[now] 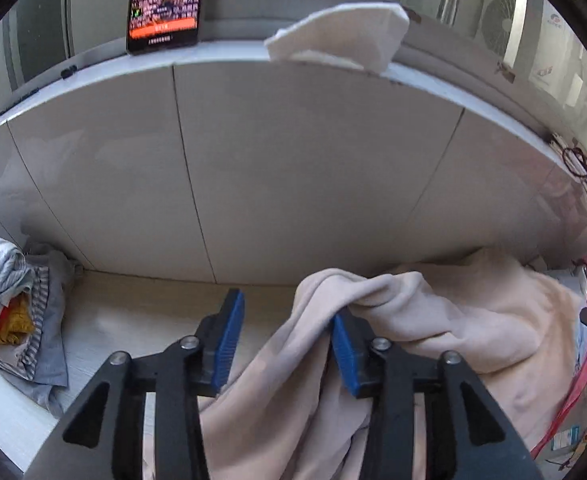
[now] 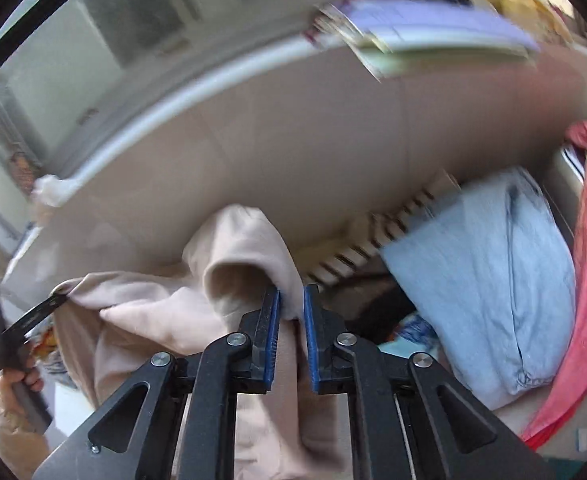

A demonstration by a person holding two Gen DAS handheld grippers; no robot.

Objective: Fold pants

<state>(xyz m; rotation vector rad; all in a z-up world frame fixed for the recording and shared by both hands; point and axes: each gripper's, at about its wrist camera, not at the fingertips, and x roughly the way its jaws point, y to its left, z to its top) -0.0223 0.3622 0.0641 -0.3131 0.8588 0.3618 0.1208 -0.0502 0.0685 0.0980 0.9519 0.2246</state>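
Pants (image 2: 165,312), beige and soft, hang bunched between both tongs above the table (image 1: 133,312). Right tongs (image 2: 291,300) are clamped on a fold of them; left tongs (image 1: 285,320) stand apart, cloth draped over the right finger (not pinched). Near the left lies a striped clothes heap (image 1: 9,304), near the right a blue garment (image 2: 493,280). Farther back, a phone (image 1: 165,4) leans on the ledge.

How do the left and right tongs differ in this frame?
The left tongs stand wide apart, while the right tongs are nearly closed. The beige pants only drape over one left finger, whereas the right pinch a fold of them. The left view is sharp; the right is motion-blurred. Both have blue pads.
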